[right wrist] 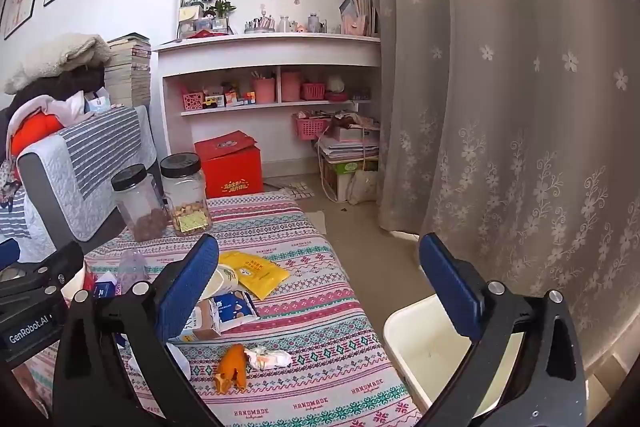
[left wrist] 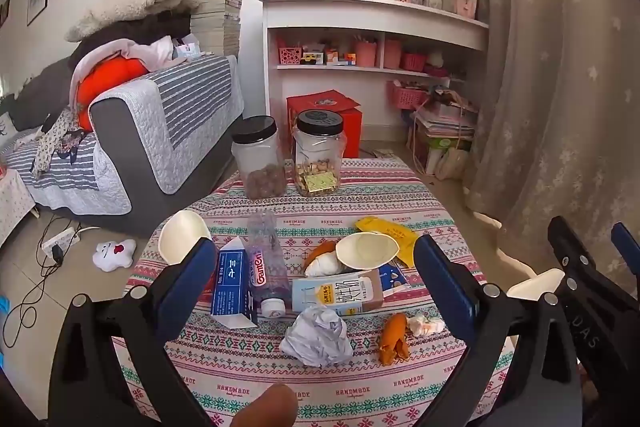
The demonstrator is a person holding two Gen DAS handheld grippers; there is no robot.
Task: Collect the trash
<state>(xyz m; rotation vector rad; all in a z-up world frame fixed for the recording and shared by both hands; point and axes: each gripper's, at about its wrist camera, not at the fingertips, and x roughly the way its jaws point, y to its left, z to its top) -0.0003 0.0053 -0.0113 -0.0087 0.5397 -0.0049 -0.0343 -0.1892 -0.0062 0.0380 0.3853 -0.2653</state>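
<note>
Both your left gripper [left wrist: 316, 267] and right gripper [right wrist: 320, 267] have jaws spread, holding nothing. The crumpled paper [left wrist: 317, 337] lies nearest on the desk [left wrist: 360, 379], left of the orange peel [left wrist: 394, 339]. Lower the left jaws astride it, then carry it right to the white bin [right wrist: 432, 351].

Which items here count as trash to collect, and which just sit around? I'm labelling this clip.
Trash to collect:
crumpled paper
orange peel
milk carton
blue carton
empty plastic bottle
yellow wrapper
tissue wad
white bin beside the table, likely the target

Just lying about:
two snack jars
red box
sofa
</note>
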